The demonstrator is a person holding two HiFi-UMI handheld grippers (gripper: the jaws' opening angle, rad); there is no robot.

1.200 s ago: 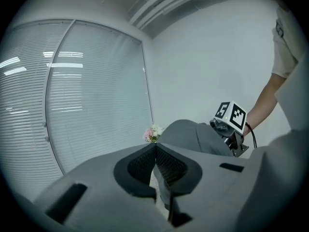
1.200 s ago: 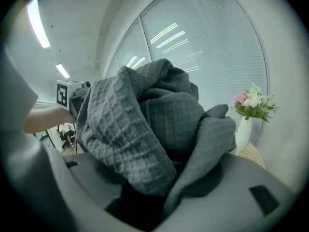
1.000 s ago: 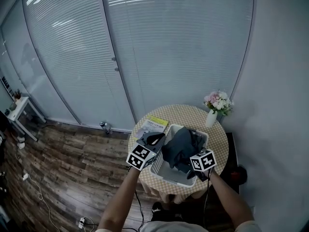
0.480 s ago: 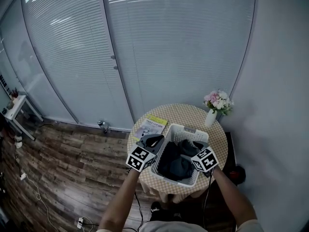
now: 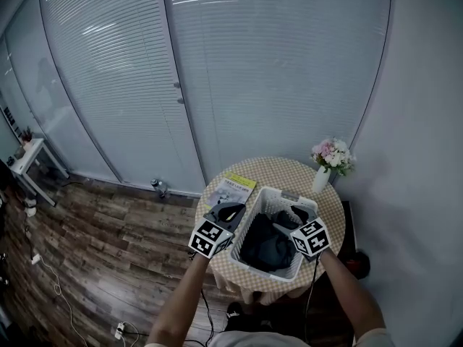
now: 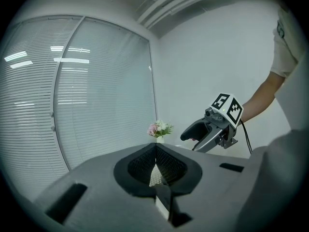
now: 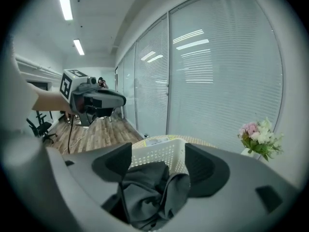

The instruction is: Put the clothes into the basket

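Note:
A white slatted basket [image 5: 255, 221] stands on the round checked table [image 5: 286, 170], with dark grey clothes [image 5: 266, 243] heaped inside. My right gripper [image 5: 298, 215] hangs over the basket's right side, jaws wide apart. In the right gripper view the dark clothes [image 7: 149, 192] lie loose below and between the right gripper's [image 7: 158, 154] jaws, with the basket [image 7: 157, 151] wall behind; the pads do not press on the cloth. My left gripper [image 5: 228, 212] hovers just left of the basket, and in its own view the left gripper [image 6: 155, 149] has its pads closed together, with nothing held.
A vase of pink flowers [image 5: 330, 159] stands at the table's far right edge. A yellow booklet [image 5: 231, 186] lies at its far left. Wooden floor with cables lies to the left, with a small white side table [image 5: 27, 156]. Blinds cover the glass wall behind.
A second ago the dark garment hung from the right gripper above the basket. It has dropped into the basket and the right jaws have opened. The left gripper has hardly moved.

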